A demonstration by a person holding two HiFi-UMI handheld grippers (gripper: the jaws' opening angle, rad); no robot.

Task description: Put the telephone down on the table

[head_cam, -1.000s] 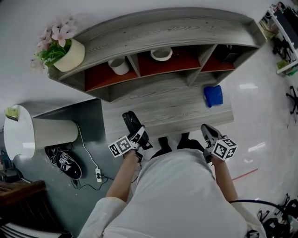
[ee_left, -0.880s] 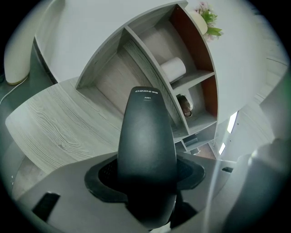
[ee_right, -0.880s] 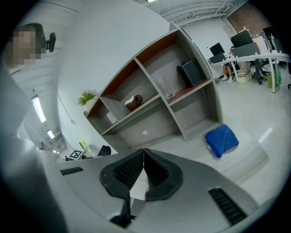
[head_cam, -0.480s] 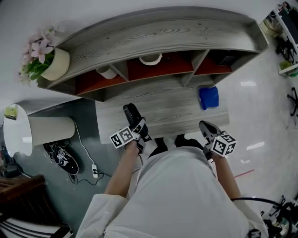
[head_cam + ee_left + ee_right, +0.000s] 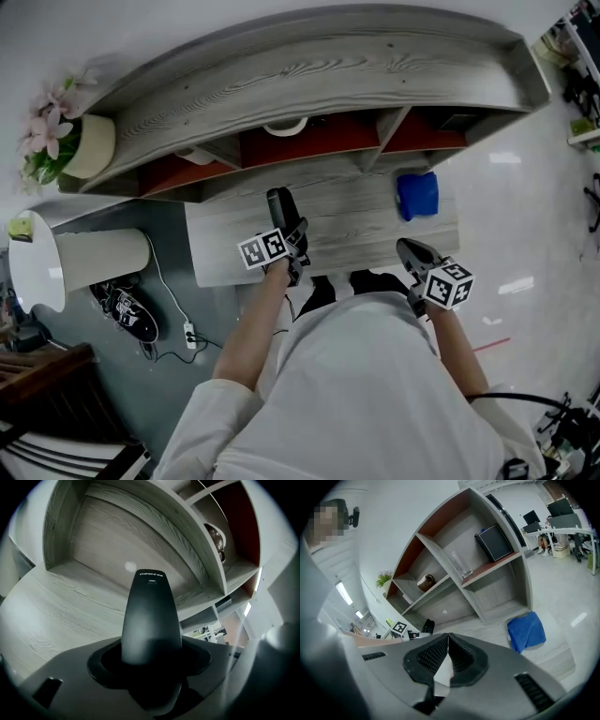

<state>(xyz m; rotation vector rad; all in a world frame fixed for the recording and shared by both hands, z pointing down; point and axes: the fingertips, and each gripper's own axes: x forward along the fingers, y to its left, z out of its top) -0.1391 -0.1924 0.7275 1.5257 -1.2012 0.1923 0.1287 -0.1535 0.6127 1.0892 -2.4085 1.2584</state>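
Telephone: a black, smooth plastic telephone handset [image 5: 151, 616] with a tapered, rounded far end sits lengthwise in the left claw. It is over the left part of the counter and points at the shelf unit. Whether it touches the wood cannot be told.
Left claw: the left claw [image 5: 294, 242] is clenched on the handset's near end, with dark pads on both sides of it.
Right claw: the right claw [image 5: 447, 643] is pressed together at its tips with nothing between them. It is near the counter's front right edge, well apart from the handset.
Counter: a pale grey wood-grain counter [image 5: 234, 258].
Shelf unit: a curved grey wooden shelf unit [image 5: 319, 75] with red-backed compartments stands along the counter's back.
Cloth: a crumpled blue cloth [image 5: 416, 195] lies on the counter's right part, before the right compartment.
Compartments: a black box [image 5: 494, 541], a clear glass [image 5: 461, 565] and a small brown pot [image 5: 425, 581], each in its own compartment.
Shelf top: a cream pot of pink flowers [image 5: 80, 145] at the left end.
Floor: black shoes [image 5: 131, 317] left of the person.
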